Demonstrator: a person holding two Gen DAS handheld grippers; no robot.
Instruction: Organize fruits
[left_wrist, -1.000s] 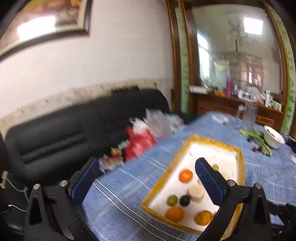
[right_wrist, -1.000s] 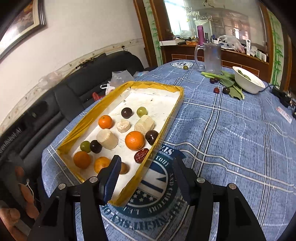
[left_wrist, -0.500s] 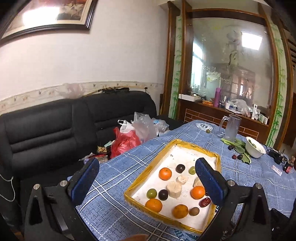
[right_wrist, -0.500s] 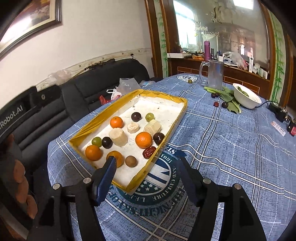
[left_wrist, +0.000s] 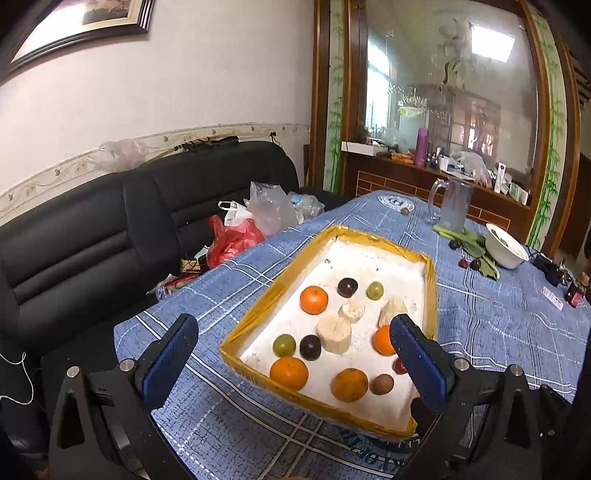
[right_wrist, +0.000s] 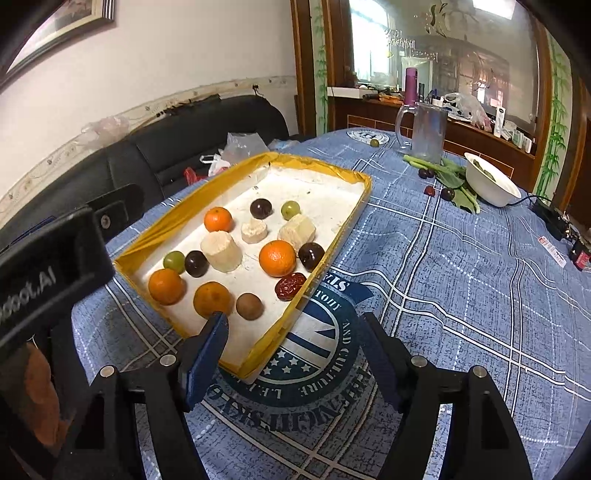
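A yellow-rimmed white tray (left_wrist: 266, 306) (right_wrist: 354, 218) lies on the blue tablecloth. It holds several oranges (left_wrist: 314, 300) (right_wrist: 277, 258), dark plums (left_wrist: 347, 287) (right_wrist: 260, 208), green grapes (left_wrist: 375, 290) (right_wrist: 290, 209), pale cut chunks (left_wrist: 334, 334) (right_wrist: 221, 246), a red date (right_wrist: 290, 285) and a brown fruit (right_wrist: 249, 305). My left gripper (left_wrist: 291, 363) is open and empty above the tray's near end. My right gripper (right_wrist: 295, 354) is open and empty over the tray's near right corner. More plums (right_wrist: 447, 193) and a grape (right_wrist: 375, 142) lie loose on the far cloth.
A glass pitcher (right_wrist: 426, 127), green leaves (right_wrist: 448, 177) and a white bowl (right_wrist: 491, 182) stand at the far side. Small items (right_wrist: 578, 254) lie at the right edge. A black sofa (left_wrist: 110, 221) with plastic bags (left_wrist: 236, 236) is on the left. The left gripper's body (right_wrist: 48, 266) shows at left.
Both grippers have pulled back and risen a little, so the whole tray now shows. The left view has swung right and steadied. Both stay open.
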